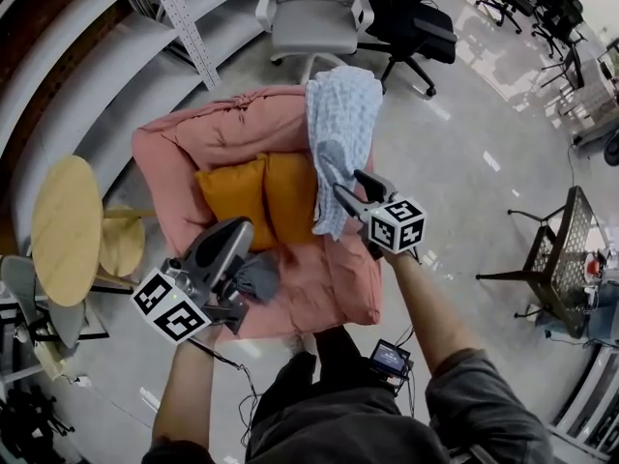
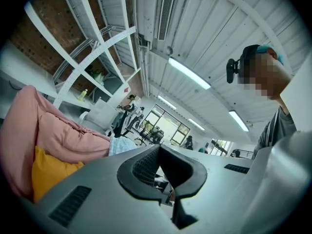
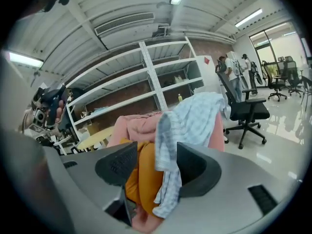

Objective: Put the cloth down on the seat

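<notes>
The pale blue checked cloth [image 1: 338, 124] is draped over the back of the pink padded seat [image 1: 319, 288] and hangs down beside two orange cushions [image 1: 261, 196]. My right gripper [image 1: 348, 186] is open at the cloth's lower edge. In the right gripper view the cloth [image 3: 190, 121] hangs loose between the spread jaws of that gripper [image 3: 155, 165], and neither pad presses on it. My left gripper [image 1: 237, 232] is low over the seat's front left, shut and empty. In the left gripper view its tips [image 2: 159, 152] meet, with the pink seat [image 2: 29, 126] at the left.
A round wooden table [image 1: 66, 228] and a small stool [image 1: 121, 245] stand left of the seat. Behind it are a white office chair [image 1: 314, 13], a black one [image 1: 411, 22] and metal shelving [image 1: 184, 17]. A black wire side table [image 1: 556, 249] is at the right.
</notes>
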A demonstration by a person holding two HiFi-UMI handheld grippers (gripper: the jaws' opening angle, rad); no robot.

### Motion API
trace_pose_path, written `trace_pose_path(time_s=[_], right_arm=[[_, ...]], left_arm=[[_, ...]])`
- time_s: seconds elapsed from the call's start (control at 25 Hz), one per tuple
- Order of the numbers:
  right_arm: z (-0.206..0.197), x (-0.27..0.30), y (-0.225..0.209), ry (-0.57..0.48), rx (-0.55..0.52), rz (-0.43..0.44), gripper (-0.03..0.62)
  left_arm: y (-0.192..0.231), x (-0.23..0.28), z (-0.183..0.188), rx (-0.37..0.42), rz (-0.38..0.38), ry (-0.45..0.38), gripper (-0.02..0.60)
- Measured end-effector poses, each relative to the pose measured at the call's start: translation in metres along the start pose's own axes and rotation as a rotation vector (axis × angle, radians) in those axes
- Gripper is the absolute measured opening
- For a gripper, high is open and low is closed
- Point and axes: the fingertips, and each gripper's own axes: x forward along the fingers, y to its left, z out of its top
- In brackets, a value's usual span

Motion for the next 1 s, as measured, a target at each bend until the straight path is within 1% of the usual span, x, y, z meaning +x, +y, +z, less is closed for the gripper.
trace_pose_path(time_s=[0.12,0.24,0.36,0.56,0.76,1.0], right_arm=[[-0.016,-0.015,0.021,0.015,0.039,0.029,0.212],[-0.010,-0.038,0.048,-0.029,0.096,0.058,0.212],[0.014,-0.063,0.083,-0.092,0.108,0.084,0.212],[0.073,-0.111,0.153,-0.211,0.084,0.120,0.206],[0.125,-0.161,0.223,-0.308,0.016,0.145,0.148],[0.172,-0.204,0.279,-0.386,-0.023,0.168,0.068]], left_arm=[[-0.006,-0.010,-0.001,0.004,-0.008,0.000,0.009],[-0.018,-0.022,0.003,0.018,-0.020,-0.012,0.009],[-0.032,-0.039,0.015,0.033,-0.039,-0.037,0.009],[-0.062,-0.078,0.040,0.067,-0.072,-0.085,0.009],[-0.099,-0.116,0.061,0.093,-0.101,-0.131,0.009],[-0.123,-0.146,0.086,0.120,-0.112,-0.170,0.009]])
